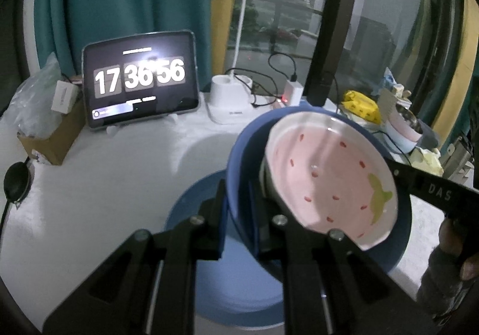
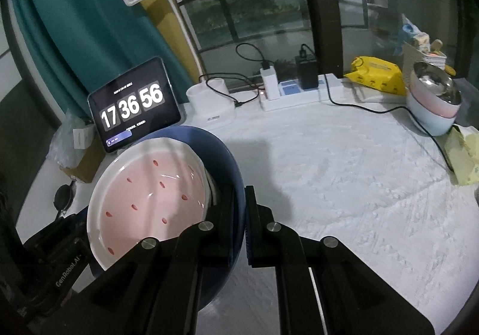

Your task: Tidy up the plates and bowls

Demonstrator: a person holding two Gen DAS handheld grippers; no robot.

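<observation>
The tablet shows "17 36 56" in big white numbers. The right gripper has "DAS" on it in the left view, and the left gripper has "GenRobot.AI" in the right view. Both are closed on the rim of the blue bowl, one on each side, holding it above the white table. A pink plate with red spots sits inside. Only the left view shows a blue plate underneath. Only the right view shows the steel bowl clearly.
</observation>
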